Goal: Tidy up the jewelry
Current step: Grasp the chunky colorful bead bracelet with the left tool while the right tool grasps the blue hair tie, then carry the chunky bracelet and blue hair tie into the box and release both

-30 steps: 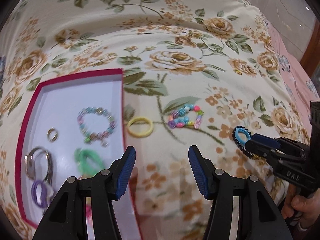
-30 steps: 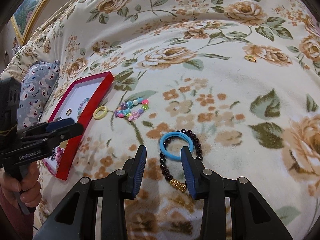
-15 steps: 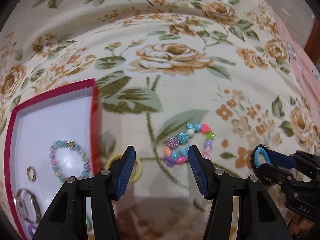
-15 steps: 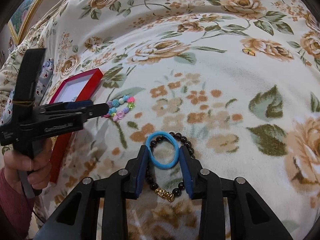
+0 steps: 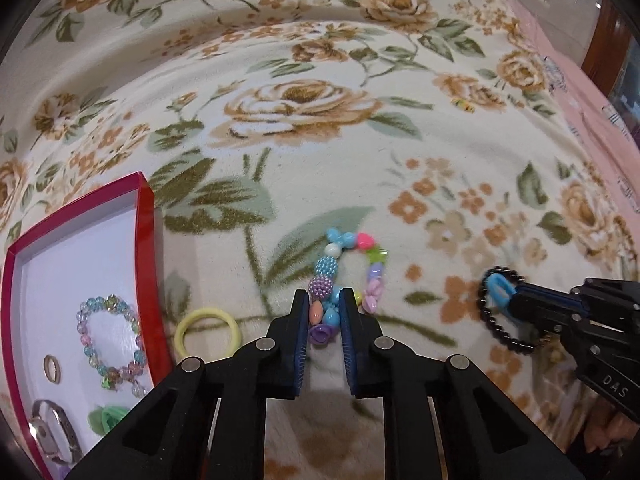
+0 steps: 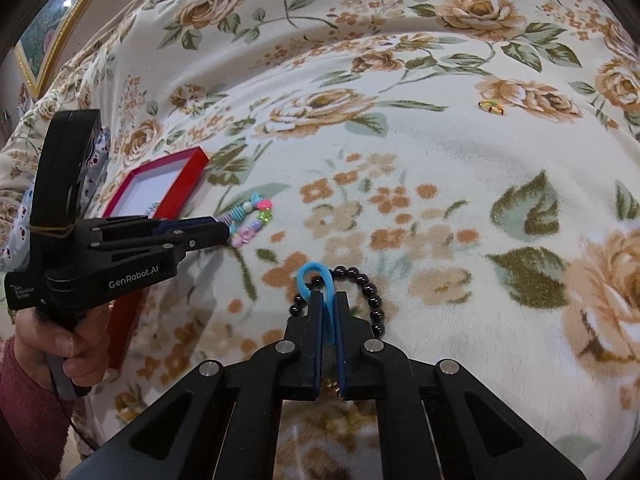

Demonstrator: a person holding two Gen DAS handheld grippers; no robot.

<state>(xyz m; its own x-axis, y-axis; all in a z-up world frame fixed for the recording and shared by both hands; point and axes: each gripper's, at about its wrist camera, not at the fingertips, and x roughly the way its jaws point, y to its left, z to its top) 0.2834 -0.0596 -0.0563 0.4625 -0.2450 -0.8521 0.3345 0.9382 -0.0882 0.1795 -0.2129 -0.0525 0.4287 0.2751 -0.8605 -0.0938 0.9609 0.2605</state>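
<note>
My left gripper [image 5: 324,304] is shut on the near side of a colourful bead bracelet [image 5: 372,264] that lies on the floral blanket. It also shows in the right wrist view [image 6: 252,220]. My right gripper [image 6: 328,300] is shut on a blue hair tie [image 6: 316,274], which lies inside a black bead bracelet [image 6: 370,296]. The right gripper also shows in the left wrist view [image 5: 516,296]. A red tray [image 5: 148,240] with a white floor lies at the left and holds a pastel bead bracelet [image 5: 110,340], a ring [image 5: 52,367], a watch [image 5: 52,436] and a green tie [image 5: 106,418].
A yellow hair tie [image 5: 208,334] lies on the blanket just right of the tray. A small yellow-green piece [image 6: 491,106] lies far back right. A pink cloth [image 5: 580,92] borders the blanket at the right. A framed picture [image 6: 48,32] stands at the back left.
Both grippers have closed: the left one moved forward and shut on the colourful bead bracelet, the right one shut on the blue hair tie and squeezed it narrow.
</note>
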